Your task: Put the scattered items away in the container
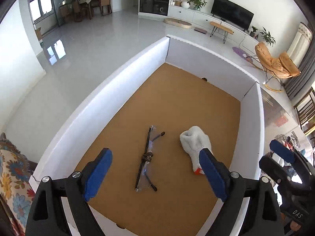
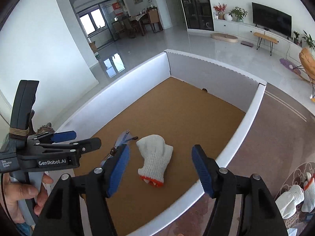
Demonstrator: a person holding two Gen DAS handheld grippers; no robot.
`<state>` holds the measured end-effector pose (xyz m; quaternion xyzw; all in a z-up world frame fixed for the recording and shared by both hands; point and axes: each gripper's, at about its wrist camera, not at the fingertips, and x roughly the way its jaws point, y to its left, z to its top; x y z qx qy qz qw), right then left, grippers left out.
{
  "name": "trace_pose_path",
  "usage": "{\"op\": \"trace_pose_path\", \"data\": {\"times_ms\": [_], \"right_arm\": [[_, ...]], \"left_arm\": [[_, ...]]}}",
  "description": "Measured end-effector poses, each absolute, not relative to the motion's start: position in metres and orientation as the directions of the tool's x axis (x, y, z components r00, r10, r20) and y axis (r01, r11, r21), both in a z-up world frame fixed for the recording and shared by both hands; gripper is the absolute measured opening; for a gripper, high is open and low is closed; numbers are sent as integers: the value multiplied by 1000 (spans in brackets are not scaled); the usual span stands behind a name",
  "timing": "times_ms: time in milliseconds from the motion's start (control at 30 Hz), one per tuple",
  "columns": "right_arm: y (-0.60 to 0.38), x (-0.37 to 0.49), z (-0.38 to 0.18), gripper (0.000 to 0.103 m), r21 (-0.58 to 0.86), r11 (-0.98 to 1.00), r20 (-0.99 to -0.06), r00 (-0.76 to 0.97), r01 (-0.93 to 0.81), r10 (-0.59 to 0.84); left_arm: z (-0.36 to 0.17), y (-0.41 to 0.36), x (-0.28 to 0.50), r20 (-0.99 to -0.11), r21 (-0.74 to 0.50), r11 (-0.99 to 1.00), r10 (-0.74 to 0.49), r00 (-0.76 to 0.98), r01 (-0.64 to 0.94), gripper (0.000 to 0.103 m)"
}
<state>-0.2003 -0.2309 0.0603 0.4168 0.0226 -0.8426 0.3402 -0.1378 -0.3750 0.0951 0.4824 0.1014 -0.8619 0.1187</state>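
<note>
A large white box [image 1: 110,90] with a brown cardboard floor [image 2: 254,108] fills both views. Inside lie clear safety glasses [image 1: 146,158] with a dark cord and a white knit glove [image 1: 195,145] with an orange cuff. The glasses [image 2: 123,139] and glove [image 2: 155,157] also show in the right wrist view. My left gripper [image 1: 155,173] is open and empty above the glasses. My right gripper [image 2: 160,169] is open and empty above the glove. More white gloves [image 2: 295,198] lie outside the box on the rug at lower right.
The box stands on a patterned rug [image 2: 275,137] in a living room. A tan chair [image 1: 275,63], a TV unit [image 1: 230,13] and a dining table [image 2: 137,23] stand far off. A floral cushion [image 1: 11,177] lies at the left.
</note>
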Motion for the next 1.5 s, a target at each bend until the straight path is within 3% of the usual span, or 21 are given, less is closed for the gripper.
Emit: {"op": "trace_pose_path", "data": {"times_ms": [133,233,367,533,767,900,1100,1500], "right_arm": [[-138,-138,62,66,204,-787,-676,-498,582,-543],[-46,-92,50,66,149,-847,-665,-582,511,-468],[81,-49,16,66,70,-951,-706,-658,301,-260],[195,-30,-30,66,-13,-999,-788,-616,49,-20],[193,-24,-51,68,-25,-998,-791,-612,58,-15],[176,-56,-55,71,-12,-998,-788,-615,65,-31],[176,-112,-58,85,-7,-1000,-797,-604,13,-2],[173,-119,-58,85,-10,-1000,-798,-603,-8,13]], "left_arm": [[145,-299,-124,-830,-78,-993,14,-558,91,92],[157,-226,-113,-839,-84,-994,108,-533,-70,103],[120,-128,-100,-880,-64,-965,174,-441,-253,103],[44,-39,-78,-888,82,-914,113,-445,-397,103],[-15,-12,-79,-834,6,-955,158,-529,-295,103],[-40,3,-85,-828,11,-950,166,-536,-312,103],[-37,14,-104,-825,1,-943,187,-533,-332,103],[-39,16,-106,-825,0,-943,188,-533,-332,103]]}}
